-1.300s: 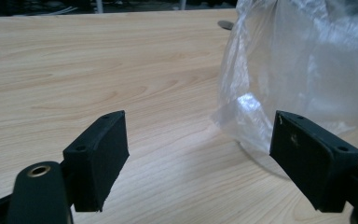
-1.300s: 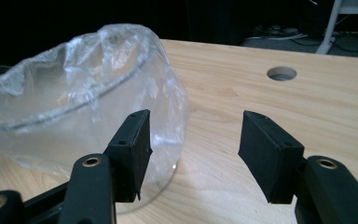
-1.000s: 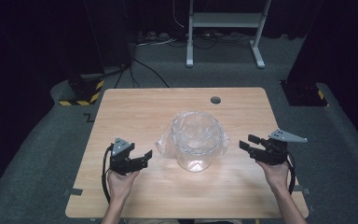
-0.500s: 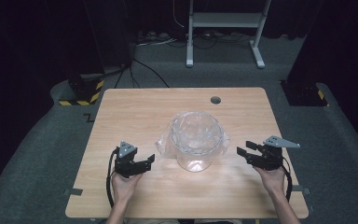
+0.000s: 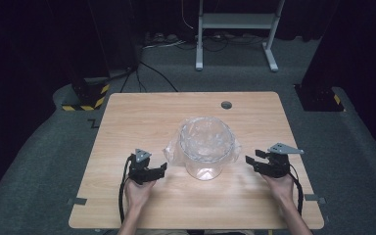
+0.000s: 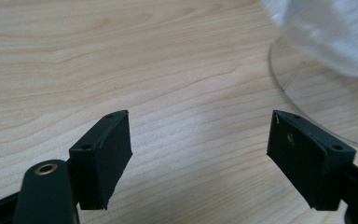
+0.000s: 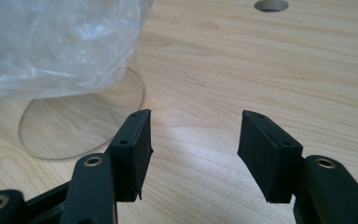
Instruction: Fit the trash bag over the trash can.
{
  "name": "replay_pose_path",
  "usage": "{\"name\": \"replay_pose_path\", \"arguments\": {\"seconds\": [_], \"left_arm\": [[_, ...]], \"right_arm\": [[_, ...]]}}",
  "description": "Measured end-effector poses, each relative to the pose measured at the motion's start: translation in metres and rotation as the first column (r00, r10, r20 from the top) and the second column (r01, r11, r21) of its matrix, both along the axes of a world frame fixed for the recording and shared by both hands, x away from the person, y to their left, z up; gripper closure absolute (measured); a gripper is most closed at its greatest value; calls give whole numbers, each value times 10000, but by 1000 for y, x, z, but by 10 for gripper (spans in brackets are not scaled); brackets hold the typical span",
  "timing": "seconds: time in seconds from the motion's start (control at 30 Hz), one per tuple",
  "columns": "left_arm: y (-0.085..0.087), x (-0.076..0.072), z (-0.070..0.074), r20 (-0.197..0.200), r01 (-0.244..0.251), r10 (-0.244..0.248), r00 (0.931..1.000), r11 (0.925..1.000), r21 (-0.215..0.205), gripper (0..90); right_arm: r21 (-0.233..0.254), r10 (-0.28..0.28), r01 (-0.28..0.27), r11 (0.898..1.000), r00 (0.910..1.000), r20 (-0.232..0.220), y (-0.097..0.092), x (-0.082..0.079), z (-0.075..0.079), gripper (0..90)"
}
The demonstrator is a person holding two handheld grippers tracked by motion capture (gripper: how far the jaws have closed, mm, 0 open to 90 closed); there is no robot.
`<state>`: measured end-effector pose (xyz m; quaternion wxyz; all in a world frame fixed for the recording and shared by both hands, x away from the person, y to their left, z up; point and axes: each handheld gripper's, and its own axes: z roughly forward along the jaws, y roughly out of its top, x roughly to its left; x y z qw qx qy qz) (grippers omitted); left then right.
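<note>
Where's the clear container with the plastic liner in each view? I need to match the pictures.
High view: container at table centre, between the two grippers.
Left gripper view: its clear base and liner at the upper right.
Right gripper view: base and liner at the upper left.
Shared landmark: the table hole.

Bright, evenly lit tabletop; dark surroundings
</note>
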<state>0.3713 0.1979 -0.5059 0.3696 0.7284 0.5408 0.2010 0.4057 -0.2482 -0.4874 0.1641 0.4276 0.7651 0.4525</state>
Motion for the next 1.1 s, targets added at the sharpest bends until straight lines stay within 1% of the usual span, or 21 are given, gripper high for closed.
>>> {"name": "replay_pose_path", "arguments": {"seconds": [0.1,0.17,0.23,0.3,0.37,0.4,0.57,0.6,0.67,0.7,0.93,1.0,1.07,1.1], "left_arm": [[2,2,-4,-121,-119,119,9999,9999,26,219],[2,3,-7,-154,-155,155,9998,9999,22,220],[1,4,-9,-232,-171,175,9996,9998,139,220],[1,5,-11,-233,-227,233,9995,9994,269,220],[1,6,-11,-218,-291,297,9993,9992,264,222],[1,7,-12,-191,-305,311,9993,9991,309,222],[-1,11,-17,-314,-381,397,9987,9980,497,224],[-2,12,-18,-263,-430,445,9987,9976,549,226],[-1,13,-18,-276,-494,505,9983,9980,406,229],[-1,13,-18,-246,-511,523,9983,9976,468,230],[-1,14,-19,-153,-644,655,9977,9957,662,230],[-2,14,-20,-77,-636,644,9979,9948,792,230],[-4,14,-21,55,-635,633,9980,9929,1002,228],[-5,14,-21,56,-655,653,9979,9925,1028,227]], "right_arm": [[-95,-50,49,9999,10000,-51,1,3,-4,439],[-241,-149,146,9996,9998,-109,2,5,-6,440],[-366,-180,175,9992,9997,-145,2,7,-10,443],[-457,-259,245,9987,9992,-295,2,8,-16,443],[-440,-366,347,9984,9984,-423,0,9,-20,443],[-447,-392,375,9983,9985,-378,-2,10,-21,443],[-567,-578,549,9969,9971,-499,-3,12,-25,443],[-629,-609,575,9964,9968,-521,-2,13,-26,443],[-759,-690,649,9950,9962,-526,-2,14,-28,443],[-831,-708,666,9943,9963,-478,-3,15,-29,443],[-1172,-962,891,9891,9938,-564,-4,18,-34,442],[-1310,-1025,933,9870,9926,-648,-3,19,-35,439],[-1401,-1063,969,9854,9925,-610,-2,19,-35,439],[-1449,-1052,959,9848,9928,-574,-2,19,-35,441]]}}
